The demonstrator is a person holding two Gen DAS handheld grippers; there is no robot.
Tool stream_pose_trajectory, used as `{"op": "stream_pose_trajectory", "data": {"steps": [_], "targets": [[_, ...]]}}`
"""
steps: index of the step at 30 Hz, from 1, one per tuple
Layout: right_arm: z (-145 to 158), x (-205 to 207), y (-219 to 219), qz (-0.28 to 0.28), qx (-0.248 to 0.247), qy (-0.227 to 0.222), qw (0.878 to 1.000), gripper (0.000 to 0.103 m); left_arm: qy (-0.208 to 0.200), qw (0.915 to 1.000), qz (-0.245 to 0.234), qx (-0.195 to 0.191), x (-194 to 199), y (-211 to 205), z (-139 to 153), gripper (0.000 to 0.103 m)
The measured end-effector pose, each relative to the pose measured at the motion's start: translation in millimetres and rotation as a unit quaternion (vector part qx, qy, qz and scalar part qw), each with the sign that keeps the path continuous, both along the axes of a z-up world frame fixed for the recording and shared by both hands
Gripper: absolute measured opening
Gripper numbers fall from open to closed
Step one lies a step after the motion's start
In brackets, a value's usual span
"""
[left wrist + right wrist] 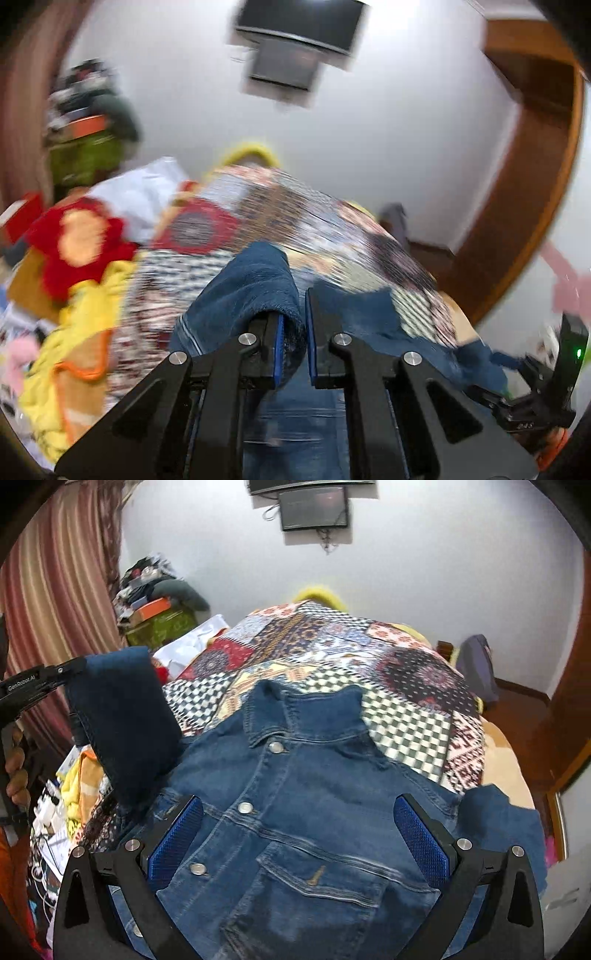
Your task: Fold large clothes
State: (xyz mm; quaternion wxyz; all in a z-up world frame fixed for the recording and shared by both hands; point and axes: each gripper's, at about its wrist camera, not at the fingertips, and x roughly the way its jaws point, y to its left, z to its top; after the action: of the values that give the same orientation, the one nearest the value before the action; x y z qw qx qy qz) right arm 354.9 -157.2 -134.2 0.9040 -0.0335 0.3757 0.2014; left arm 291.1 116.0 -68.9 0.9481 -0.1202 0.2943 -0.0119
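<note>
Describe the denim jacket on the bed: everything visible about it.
The denim jacket is mid-blue, washed-looking cotton denim with a collar, silver metal buttons down the front, and a flapped chest pocket. It lies front-up on the patchwork bedspread, collar toward the far wall. One sleeve is lifted off the bed, pinched in the left hand-held gripper. The right hand-held gripper hangs open above the chest; whether it touches the fabric cannot be told. The other sleeve lies spread to the right.

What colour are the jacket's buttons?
Silver metal buttons on the blue denim jacket; clearest in the right wrist view.
</note>
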Motion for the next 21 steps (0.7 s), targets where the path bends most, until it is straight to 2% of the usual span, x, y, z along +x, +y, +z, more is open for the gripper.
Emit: {"op": "stream_pose_trajectory", "data": {"steps": [2,5,7,8,11,14,16,17,18,21], "targets": [[1,-1,-11,-0.009,-0.002,-0.001,1.000,0.103,0.026,0.9989,-0.036,0.013,17,-32,-15,0.009],[-1,-3,-28,-0.023,-0.008,0.000,1.000,0.103,0.093,0.9905,-0.100,0.017,37,-77,-56,0.009],[-5,-3,-39,-0.033,-0.011,0.005,0.999,0.103,0.152,0.9781,-0.142,0.020,46,-105,-93,0.009],[-7,-3,-44,-0.038,-0.011,0.010,0.999,0.103,0.169,0.9736,-0.152,0.019,45,-111,-105,0.009],[-13,-2,-54,-0.047,-0.013,0.023,0.999,0.103,0.232,0.9534,-0.193,0.008,41,-135,-145,0.010],[-19,0,-57,-0.048,-0.016,0.033,0.998,0.103,0.246,0.9475,-0.201,0.036,32,-149,-153,0.012],[-21,1,-53,-0.044,-0.019,0.037,0.998,0.103,0.248,0.9469,-0.202,0.031,28,-143,-148,0.024],[-20,2,-49,-0.040,-0.020,0.037,0.998,0.103,0.247,0.9470,-0.203,0.025,26,-140,-144,0.038],[-20,2,-45,-0.037,-0.019,0.037,0.998,0.103,0.240,0.9494,-0.201,0.016,22,-134,-138,0.051],[-16,2,-27,-0.018,-0.016,0.034,0.999,0.103,0.202,0.9637,-0.174,0.020,4,-111,-115,0.067]]}}
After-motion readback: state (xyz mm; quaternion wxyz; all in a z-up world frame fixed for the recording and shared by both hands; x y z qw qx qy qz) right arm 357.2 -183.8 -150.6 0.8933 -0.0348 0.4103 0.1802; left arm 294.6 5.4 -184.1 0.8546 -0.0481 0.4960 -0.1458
